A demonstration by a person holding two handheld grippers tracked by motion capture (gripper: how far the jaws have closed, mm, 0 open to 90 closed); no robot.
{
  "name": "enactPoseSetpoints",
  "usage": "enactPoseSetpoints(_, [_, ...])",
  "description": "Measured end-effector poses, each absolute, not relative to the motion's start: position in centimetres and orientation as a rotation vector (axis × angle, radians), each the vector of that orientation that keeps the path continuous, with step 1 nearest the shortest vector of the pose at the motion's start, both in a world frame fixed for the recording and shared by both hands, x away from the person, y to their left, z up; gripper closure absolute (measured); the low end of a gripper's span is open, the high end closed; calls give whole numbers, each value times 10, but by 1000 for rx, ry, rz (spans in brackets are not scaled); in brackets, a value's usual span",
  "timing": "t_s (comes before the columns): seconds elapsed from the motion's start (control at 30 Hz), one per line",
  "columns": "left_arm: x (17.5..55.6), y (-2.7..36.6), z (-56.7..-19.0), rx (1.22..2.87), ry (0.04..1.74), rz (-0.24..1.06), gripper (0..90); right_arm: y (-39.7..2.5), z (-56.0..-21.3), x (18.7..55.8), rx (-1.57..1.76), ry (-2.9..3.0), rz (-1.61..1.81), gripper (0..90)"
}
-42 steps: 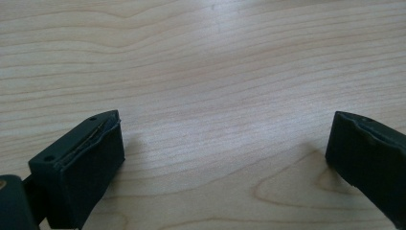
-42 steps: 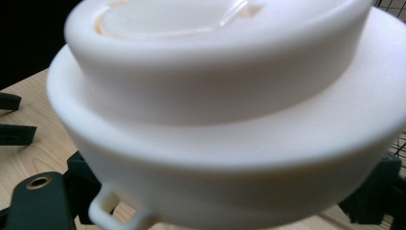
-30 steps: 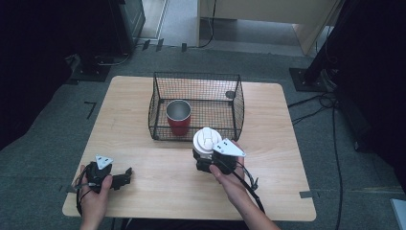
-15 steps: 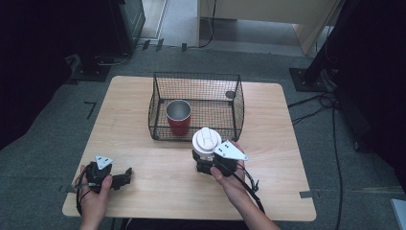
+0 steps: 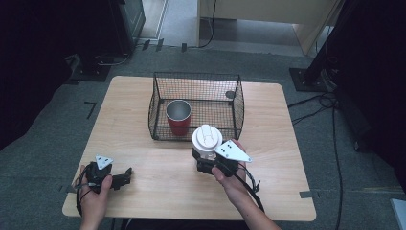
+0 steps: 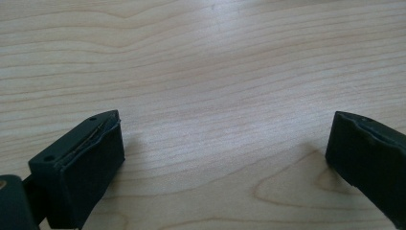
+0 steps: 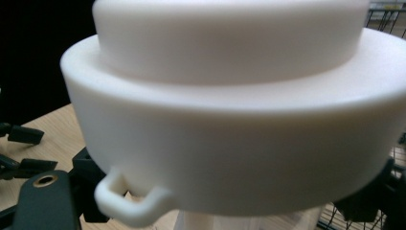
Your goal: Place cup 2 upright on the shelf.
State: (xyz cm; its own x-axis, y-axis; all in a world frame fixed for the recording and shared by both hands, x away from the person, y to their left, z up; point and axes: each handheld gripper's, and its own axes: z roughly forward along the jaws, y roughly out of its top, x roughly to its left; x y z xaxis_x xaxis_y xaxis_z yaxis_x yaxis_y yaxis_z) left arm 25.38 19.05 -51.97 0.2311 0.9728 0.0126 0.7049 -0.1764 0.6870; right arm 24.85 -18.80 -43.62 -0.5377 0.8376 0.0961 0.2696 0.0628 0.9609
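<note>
The right gripper (image 5: 207,158), clamped on the white lidded cup (image 5: 207,137), has barely moved. Left gripper (image 5: 125,173) rests spread. Next probably lifting the cup into the wire basket (image 5: 238,103).

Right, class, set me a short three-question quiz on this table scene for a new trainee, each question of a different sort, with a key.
1. True or false: the red cup stands inside the wire basket.
2. Which gripper holds the white lidded cup? A) left gripper B) right gripper C) neither
3. Fill in: the left gripper's jaws are ____, with only the bare wooden table between them.

Key: 1 true; 2 B; 3 open.
</note>
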Motion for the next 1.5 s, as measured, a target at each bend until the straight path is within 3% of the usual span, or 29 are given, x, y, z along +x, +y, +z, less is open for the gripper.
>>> enactPoseSetpoints(1.5, [254,190,-519,1953,1536,623,0,-213,-347,270,1015,1567,1577,157])
